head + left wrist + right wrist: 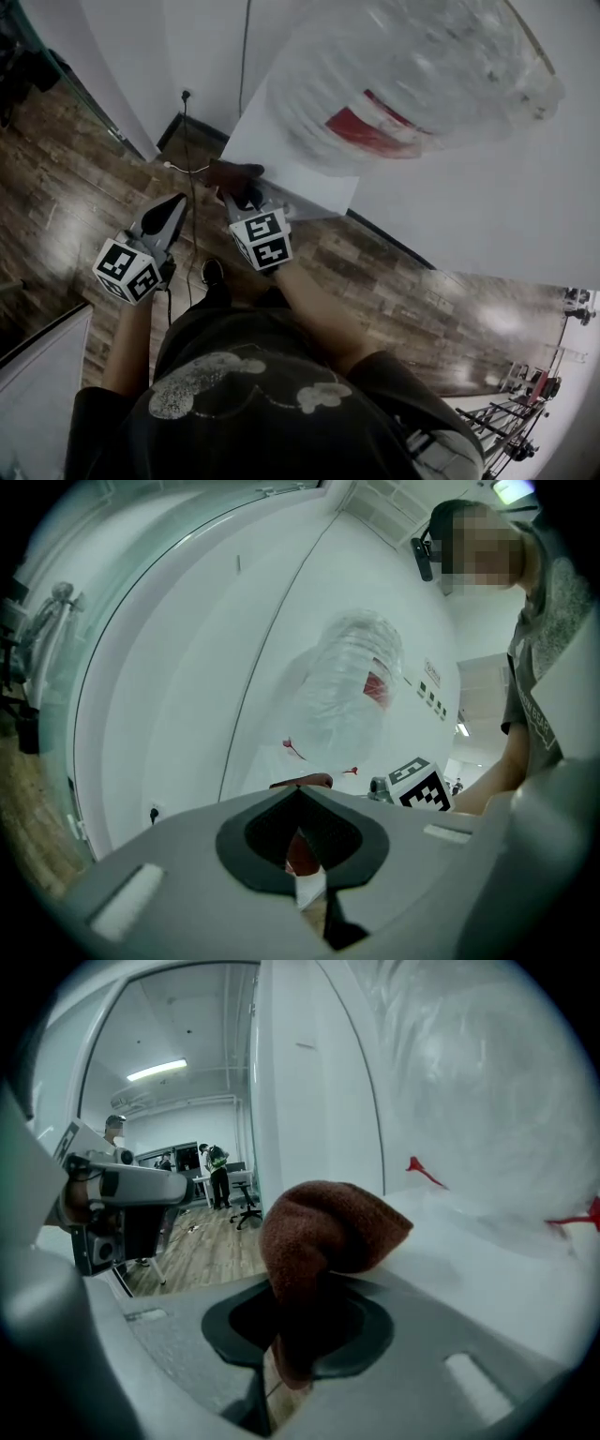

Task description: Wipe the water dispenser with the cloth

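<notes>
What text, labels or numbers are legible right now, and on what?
Nothing can be read in any view.
Red label on the water bottle: blurred, unreadable.
Wall sign: too small to read.
Marker cubes: square patterns only, no letters.

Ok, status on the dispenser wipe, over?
Right gripper shut on the cloth. Left gripper shut, empty. Cloth at water dispenser's top corner, beside the bottle. Nothing blocking.
</notes>
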The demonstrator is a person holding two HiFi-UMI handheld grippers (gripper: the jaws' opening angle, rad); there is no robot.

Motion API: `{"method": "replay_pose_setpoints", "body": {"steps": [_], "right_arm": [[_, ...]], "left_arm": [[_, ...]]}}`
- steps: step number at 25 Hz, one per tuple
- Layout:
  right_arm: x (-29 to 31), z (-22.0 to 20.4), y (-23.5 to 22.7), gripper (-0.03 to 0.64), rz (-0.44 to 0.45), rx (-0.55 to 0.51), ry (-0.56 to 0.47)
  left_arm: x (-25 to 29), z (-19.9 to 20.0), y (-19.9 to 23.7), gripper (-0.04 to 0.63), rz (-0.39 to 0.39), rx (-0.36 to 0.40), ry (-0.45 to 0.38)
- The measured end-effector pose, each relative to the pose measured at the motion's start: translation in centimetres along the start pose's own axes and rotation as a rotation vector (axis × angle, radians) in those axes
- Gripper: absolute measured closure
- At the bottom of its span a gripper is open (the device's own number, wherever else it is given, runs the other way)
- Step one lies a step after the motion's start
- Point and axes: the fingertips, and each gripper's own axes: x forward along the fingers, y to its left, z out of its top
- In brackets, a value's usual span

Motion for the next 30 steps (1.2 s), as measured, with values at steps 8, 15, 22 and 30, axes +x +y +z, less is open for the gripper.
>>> {"method": "replay_pose_setpoints", "body": {"steps": [8, 15, 22, 30], "right_arm": [[-4.1, -1.3, -2.8, 0.557, -0.018, 0.085, -0.025], [-9.8, -4.5, -6.7, 0.557, -0.042, 0.133, -0.031], [-15.2, -8.0, -10.9, 0.557, -0.052, 0.146, -0.028], [-19.7, -10.6, -14.8, 0.557, -0.039, 0.123, -0.070]], "left_arm": [[2.9, -0.8, -2.8, 0.588, -0.029, 0.007, 0.027], [5.3, -2.8, -7.6, 0.588, -0.016, -0.004, 0.032], [8.1, -4.3, -13.3, 0.588, -0.009, 0.016, 0.033], [9.4, -6.2, -18.6, 0.588, 0.053, 0.053, 0.039]]}}
